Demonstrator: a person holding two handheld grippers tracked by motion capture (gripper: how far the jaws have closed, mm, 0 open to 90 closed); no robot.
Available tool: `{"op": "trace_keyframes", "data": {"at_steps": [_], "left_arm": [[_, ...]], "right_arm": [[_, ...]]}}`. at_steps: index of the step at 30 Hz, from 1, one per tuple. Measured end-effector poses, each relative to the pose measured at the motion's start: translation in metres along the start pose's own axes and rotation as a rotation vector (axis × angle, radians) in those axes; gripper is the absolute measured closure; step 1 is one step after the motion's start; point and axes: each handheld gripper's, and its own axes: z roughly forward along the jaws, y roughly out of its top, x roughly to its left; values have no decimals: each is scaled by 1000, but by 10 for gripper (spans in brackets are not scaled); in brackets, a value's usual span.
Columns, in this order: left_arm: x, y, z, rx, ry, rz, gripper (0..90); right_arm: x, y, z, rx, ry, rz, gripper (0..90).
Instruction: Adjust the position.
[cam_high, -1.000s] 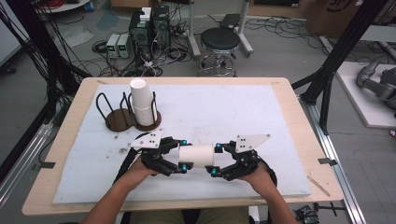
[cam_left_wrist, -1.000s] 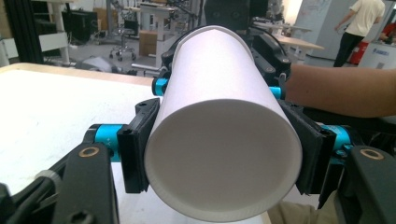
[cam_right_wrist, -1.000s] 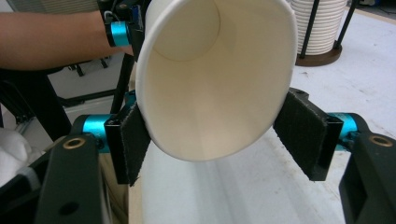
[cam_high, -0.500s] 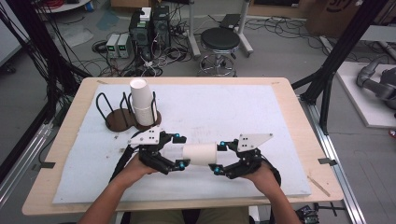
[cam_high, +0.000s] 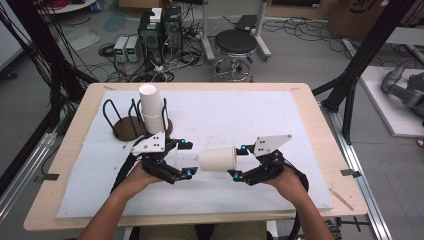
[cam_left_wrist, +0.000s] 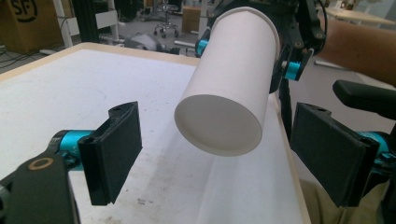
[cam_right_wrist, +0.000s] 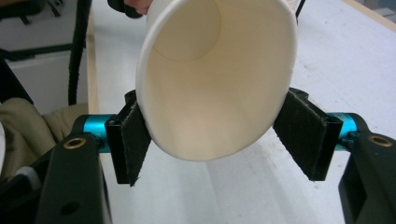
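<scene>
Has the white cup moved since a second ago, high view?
Yes. The paper cup, held by the right gripper, has shifted right, away from the cup rack. The left gripper has just been opening and has let it go.

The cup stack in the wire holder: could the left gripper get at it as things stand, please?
Probably yes. The left gripper has just been opening its jaws, which hold nothing, since the paper cup sits in the right gripper. The cup stack stands just beyond it, with bare table mat between.

Pale wooden table (cam_high: 310, 107) — white mat (cam_high: 240, 120) across it, brown cup rack (cam_high: 131, 127) on the mat's left
</scene>
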Motion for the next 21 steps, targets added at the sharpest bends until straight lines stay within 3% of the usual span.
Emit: {"op": "trace_keyframes", "data": {"at_steps": [9, 16, 21], "left_arm": [[-3, 4, 12, 124, 14, 58, 167], [-3, 6, 17, 199, -1, 67, 172], [-3, 9, 20, 238, -10, 79, 173]], "right_arm": [[0, 10, 12, 142, 4, -52, 304], [3, 25, 20, 243, 0, -114, 304], [3, 34, 23, 282, 2, -141, 304]]}}
